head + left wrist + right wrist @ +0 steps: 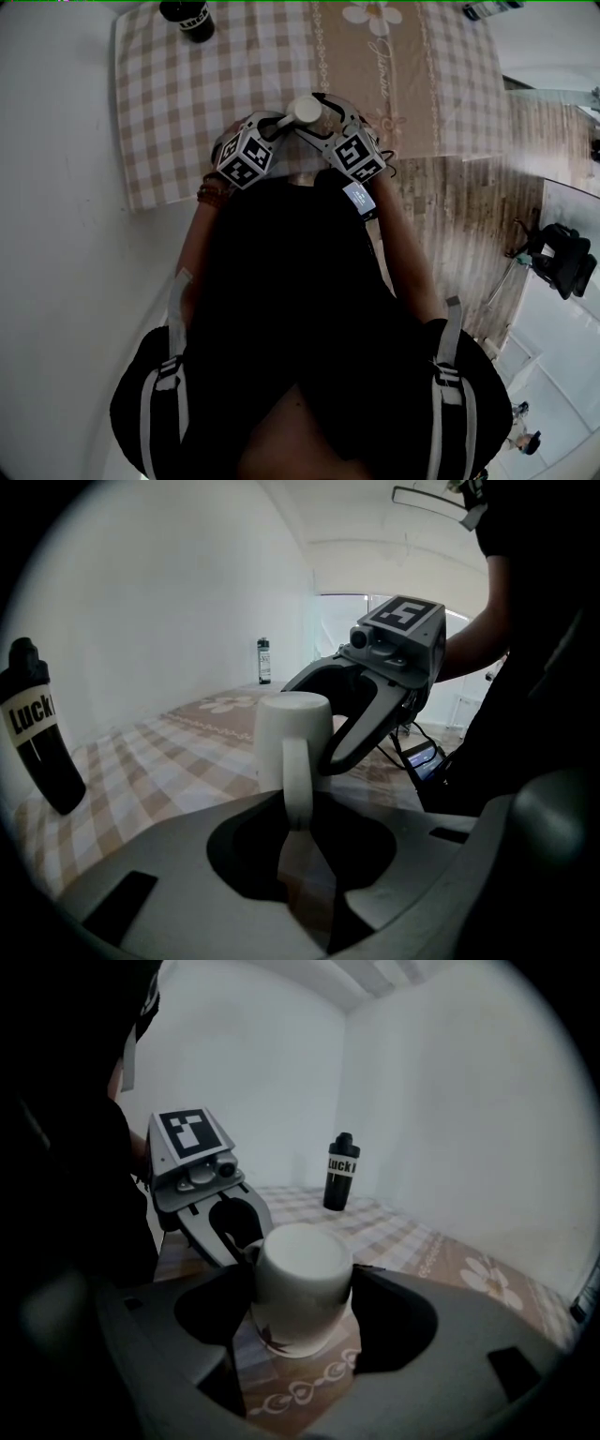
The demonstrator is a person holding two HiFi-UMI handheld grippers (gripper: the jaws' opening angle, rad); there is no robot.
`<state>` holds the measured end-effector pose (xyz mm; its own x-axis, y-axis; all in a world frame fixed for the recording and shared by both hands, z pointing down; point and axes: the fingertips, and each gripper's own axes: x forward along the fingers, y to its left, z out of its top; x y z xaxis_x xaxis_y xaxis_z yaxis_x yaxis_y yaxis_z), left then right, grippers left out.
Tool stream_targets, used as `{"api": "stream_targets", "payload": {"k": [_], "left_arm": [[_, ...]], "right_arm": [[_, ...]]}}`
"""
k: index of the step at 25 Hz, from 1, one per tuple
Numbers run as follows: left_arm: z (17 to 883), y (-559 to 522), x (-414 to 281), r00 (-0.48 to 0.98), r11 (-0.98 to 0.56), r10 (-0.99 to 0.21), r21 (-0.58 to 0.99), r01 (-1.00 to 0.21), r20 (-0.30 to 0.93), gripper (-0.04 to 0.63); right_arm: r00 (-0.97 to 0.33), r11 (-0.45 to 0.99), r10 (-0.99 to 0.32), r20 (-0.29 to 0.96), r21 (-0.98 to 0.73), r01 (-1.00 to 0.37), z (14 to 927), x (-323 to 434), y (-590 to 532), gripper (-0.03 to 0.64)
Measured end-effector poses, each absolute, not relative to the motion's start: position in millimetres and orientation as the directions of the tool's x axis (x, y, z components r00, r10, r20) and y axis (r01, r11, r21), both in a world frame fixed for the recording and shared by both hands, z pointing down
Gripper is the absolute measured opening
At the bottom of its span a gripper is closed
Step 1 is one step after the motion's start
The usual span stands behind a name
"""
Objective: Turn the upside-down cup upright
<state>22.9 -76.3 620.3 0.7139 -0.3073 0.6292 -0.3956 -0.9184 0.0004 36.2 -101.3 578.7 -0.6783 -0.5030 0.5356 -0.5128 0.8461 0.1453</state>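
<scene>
A white cup (305,111) stands upside-down on the tablecloth near the table's front edge, its flat base on top (302,1260). My left gripper (284,124) is shut on the cup's handle (297,775), which runs down into the gap between its jaws (298,808). My right gripper (317,109) comes in from the other side. Its wide-set jaws (300,1286) hold the cup's body from both sides. In the left gripper view, one right finger (370,719) lies against the cup's far side.
A black bottle (192,19) (341,1171) stands at the far left of the checked tablecloth (178,103). A second small bottle (263,661) sits at the far corner. Wooden floor (469,225) and a black chair (562,258) lie to the right of the table.
</scene>
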Motion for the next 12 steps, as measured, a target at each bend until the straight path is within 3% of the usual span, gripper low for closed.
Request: {"api": "stream_targets", "payload": {"k": [12], "left_arm": [[619.7,-76.6,22.9,0.728,-0.915,-0.286,0.047,-0.4,0.623,0.081]], "right_arm": [[-0.685,0.84,-0.504,0.527,0.115,-0.53,578.0,35.5,-101.4,0.342]]}}
